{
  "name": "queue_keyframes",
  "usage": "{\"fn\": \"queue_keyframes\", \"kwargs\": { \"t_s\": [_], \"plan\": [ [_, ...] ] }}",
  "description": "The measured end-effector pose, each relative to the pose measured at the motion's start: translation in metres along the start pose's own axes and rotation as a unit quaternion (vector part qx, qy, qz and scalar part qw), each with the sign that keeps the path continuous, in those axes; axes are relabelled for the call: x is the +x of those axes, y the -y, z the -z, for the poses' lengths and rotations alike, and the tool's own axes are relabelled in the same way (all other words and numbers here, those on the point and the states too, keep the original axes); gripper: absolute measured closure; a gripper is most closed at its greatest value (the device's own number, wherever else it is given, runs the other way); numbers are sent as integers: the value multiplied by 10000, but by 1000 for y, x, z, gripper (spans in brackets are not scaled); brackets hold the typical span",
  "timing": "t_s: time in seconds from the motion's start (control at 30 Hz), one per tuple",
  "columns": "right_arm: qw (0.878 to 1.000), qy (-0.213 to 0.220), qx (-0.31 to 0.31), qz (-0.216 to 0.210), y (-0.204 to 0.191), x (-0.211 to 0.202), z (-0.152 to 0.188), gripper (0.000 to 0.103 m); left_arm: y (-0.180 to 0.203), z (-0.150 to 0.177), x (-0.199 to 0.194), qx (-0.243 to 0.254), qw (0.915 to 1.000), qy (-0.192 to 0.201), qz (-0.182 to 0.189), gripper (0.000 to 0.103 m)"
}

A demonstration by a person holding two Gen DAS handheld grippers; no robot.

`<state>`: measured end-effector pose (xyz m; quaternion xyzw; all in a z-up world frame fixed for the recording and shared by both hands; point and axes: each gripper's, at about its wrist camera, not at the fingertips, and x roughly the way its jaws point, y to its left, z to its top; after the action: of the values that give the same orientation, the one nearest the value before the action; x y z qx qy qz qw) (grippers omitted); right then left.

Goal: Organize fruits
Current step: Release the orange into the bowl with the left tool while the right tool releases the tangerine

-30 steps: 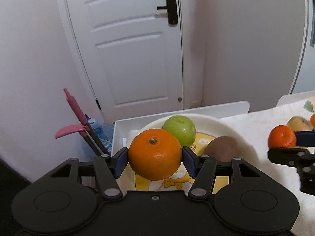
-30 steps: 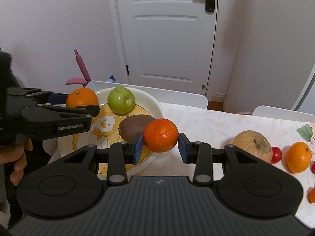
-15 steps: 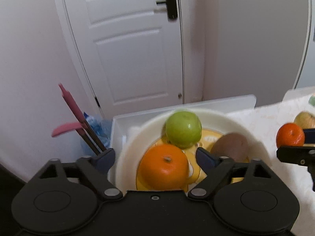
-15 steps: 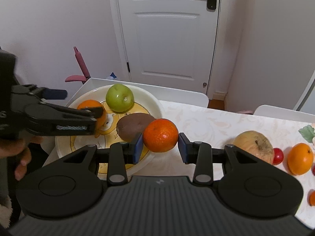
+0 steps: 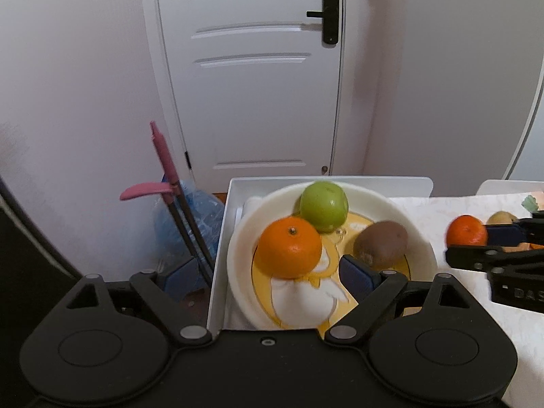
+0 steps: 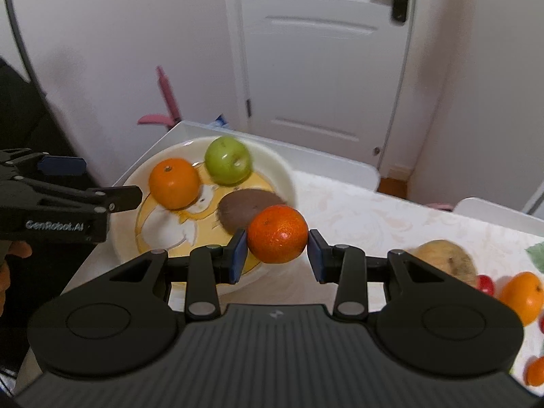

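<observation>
A white plate (image 5: 420,238) (image 6: 282,170) with a yellow cartoon print holds an orange (image 5: 288,247) (image 6: 174,183), a green apple (image 5: 324,206) (image 6: 228,165) and a brown kiwi (image 5: 380,244) (image 6: 248,207). My left gripper (image 5: 268,275) is open and empty, just in front of the orange; it also shows in the right wrist view (image 6: 98,183). My right gripper (image 6: 276,255) is shut on a tangerine (image 6: 277,233) (image 5: 466,230) and holds it above the plate's right rim.
To the right on the pale tablecloth (image 6: 374,217) lie a yellowish pear (image 6: 445,258), a cherry tomato (image 6: 485,284), another orange (image 6: 522,297) and more small fruit. The plate sits at the table's left end. A pink-handled mop (image 5: 166,183) and a white door (image 5: 251,78) stand behind.
My left gripper opened, let the orange go onto the plate and drew back. My right gripper moved left toward the plate with the tangerine.
</observation>
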<state>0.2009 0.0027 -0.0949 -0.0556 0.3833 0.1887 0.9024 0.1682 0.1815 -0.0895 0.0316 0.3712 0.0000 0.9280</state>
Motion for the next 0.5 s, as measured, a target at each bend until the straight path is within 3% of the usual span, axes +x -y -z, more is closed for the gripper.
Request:
{"fn": "queue_keyframes", "kwargs": {
  "t_s": [0.5],
  "plan": [
    [9965, -181, -664, -474, -21, 37, 9, 49, -4, 22, -14, -303, 9994, -122, -106, 11]
  ]
}}
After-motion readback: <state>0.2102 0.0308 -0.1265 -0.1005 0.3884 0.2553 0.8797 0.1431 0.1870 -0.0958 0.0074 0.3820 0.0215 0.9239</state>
